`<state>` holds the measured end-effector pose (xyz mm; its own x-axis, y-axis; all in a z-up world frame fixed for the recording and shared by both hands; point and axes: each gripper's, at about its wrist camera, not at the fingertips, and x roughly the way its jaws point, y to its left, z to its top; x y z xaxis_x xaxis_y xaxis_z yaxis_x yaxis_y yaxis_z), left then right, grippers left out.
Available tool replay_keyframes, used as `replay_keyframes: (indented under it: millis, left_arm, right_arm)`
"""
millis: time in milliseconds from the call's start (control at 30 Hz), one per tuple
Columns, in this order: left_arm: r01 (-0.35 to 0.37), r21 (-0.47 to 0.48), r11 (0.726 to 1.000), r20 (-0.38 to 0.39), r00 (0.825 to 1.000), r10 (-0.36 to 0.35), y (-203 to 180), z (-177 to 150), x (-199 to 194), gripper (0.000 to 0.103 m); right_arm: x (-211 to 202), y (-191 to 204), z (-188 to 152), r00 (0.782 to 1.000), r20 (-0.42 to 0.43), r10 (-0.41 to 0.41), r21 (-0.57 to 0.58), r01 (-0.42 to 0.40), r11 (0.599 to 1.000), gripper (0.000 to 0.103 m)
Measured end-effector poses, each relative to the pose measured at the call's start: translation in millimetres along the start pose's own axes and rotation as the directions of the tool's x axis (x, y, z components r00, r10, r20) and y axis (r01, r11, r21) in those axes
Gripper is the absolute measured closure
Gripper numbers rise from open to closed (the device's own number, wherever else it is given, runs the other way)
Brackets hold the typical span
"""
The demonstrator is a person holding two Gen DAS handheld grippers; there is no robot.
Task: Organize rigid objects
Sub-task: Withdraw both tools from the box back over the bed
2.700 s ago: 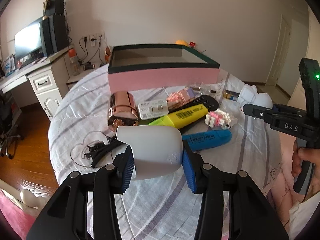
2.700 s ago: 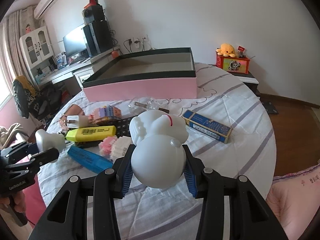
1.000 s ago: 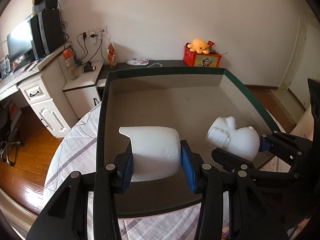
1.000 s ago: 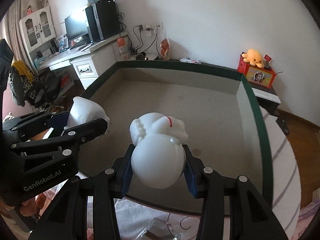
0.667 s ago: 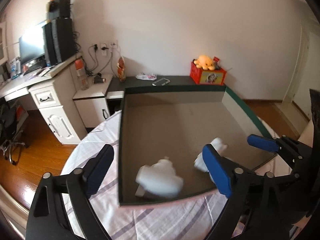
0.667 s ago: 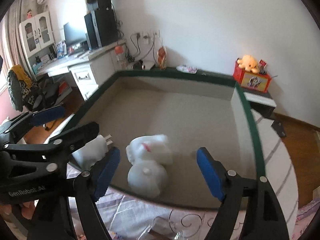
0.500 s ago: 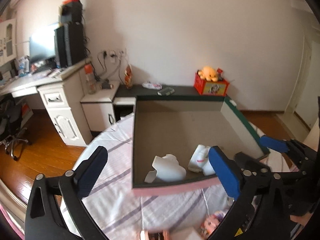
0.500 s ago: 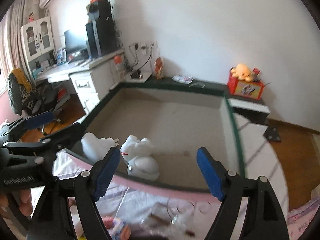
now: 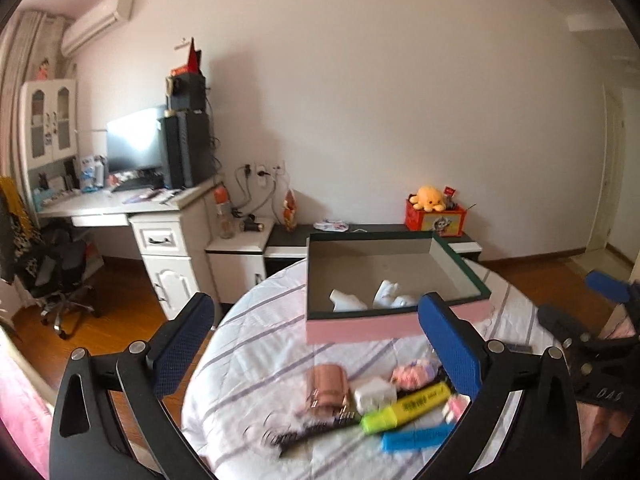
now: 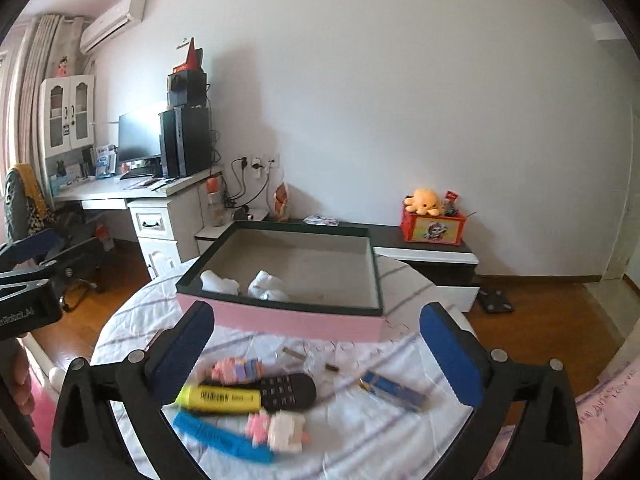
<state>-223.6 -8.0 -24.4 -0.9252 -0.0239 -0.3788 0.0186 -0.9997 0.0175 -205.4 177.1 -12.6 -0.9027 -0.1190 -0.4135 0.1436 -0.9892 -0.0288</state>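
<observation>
- Left gripper (image 9: 318,344): jaws spread wide, nothing between them, held up above the counter (image 9: 256,356).
- Right gripper (image 10: 316,354): jaws also spread wide and empty, above the near pile of items.
- Pink box (image 10: 296,322) with a dark green rim sits at the far side of the striped counter, open on top.
- Inside the box, by its near wall: white adapter (image 10: 218,281) on the left, white figurine (image 10: 267,285) just beside it on the right. Cannot tell if they touch.
- On the counter in front of the box: yellow highlighter (image 10: 219,397), blue highlighter (image 10: 218,436) near it, black remote (image 10: 286,390) touching the yellow one.
- Pink-and-white block toy (image 10: 280,430) lies just right of the blue highlighter; a second pastel block toy (image 10: 236,368) sits behind the remote.
- Blue carton (image 10: 394,392) lies to the right, apart from the pile.
- Left wrist view also shows a rose-gold cylinder (image 9: 326,388) and a white plug block (image 9: 374,394) beside it; both blurred.
</observation>
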Motion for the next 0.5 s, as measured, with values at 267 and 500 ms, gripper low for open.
replay_keyframes:
  millis: [267, 500]
  left_arm:
    - [-0.003, 0.05, 0.999, 0.036, 0.999, 0.001, -11.8, -14.8, -48.9, 0.0]
    - [-0.031, 0.049, 0.998, 0.062, 0.998, 0.028, -11.6, -21.0, -73.8, 0.0]
  right_arm:
    - [-40.0, 5.5, -14.9, 0.999, 0.035, -0.013, -0.025, 0.014, 1.0, 0.0]
    - [-62.1, 3.2, -24.4, 0.999, 0.046, -0.012, -0.029, 0.013, 0.999, 0.0]
